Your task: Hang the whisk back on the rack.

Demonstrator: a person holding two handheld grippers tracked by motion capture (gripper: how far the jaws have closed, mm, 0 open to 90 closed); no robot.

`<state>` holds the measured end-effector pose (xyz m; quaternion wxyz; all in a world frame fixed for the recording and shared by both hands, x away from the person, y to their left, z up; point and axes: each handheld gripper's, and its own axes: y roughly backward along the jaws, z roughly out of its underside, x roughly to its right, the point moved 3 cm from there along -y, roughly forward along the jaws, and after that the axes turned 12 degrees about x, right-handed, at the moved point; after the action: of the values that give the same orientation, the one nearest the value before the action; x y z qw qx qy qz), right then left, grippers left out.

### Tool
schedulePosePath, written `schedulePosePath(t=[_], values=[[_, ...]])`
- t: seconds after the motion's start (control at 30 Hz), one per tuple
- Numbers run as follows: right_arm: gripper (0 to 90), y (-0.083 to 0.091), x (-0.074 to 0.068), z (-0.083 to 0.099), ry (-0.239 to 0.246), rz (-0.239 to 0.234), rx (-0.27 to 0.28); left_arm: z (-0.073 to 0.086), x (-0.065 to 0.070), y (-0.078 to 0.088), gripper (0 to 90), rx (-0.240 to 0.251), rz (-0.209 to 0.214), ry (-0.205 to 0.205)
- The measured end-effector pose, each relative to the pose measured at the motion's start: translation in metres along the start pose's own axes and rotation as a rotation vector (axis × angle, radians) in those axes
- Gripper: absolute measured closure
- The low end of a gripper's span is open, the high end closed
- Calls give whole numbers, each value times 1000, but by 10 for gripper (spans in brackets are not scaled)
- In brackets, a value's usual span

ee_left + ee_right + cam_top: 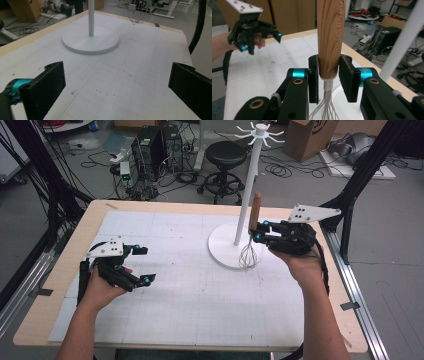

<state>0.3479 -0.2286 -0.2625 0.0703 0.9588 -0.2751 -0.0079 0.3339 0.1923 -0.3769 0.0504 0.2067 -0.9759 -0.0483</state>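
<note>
The right hand-held gripper [258, 231] is clamped on the wooden handle of a whisk [251, 231], which stands upright with its wire loops hanging down over the edge of the white stand's [228, 251] round base, just beside the stand's pole. In the right gripper view both pads press the handle's lower end. The left hand-held gripper [144, 265] is well apart from the stand, over the desk [85, 227], jaws spread wide with nothing between them.
</note>
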Motion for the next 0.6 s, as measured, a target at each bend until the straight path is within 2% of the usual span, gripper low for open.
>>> schedulePosePath(t=[0.37,0.6], values=[[712,7,17,-29,-9,51,21,0,0,1,16,1,1,4],[712,8,30,-39,-27,83,5,0,-1,1,16,-2,1,0]])
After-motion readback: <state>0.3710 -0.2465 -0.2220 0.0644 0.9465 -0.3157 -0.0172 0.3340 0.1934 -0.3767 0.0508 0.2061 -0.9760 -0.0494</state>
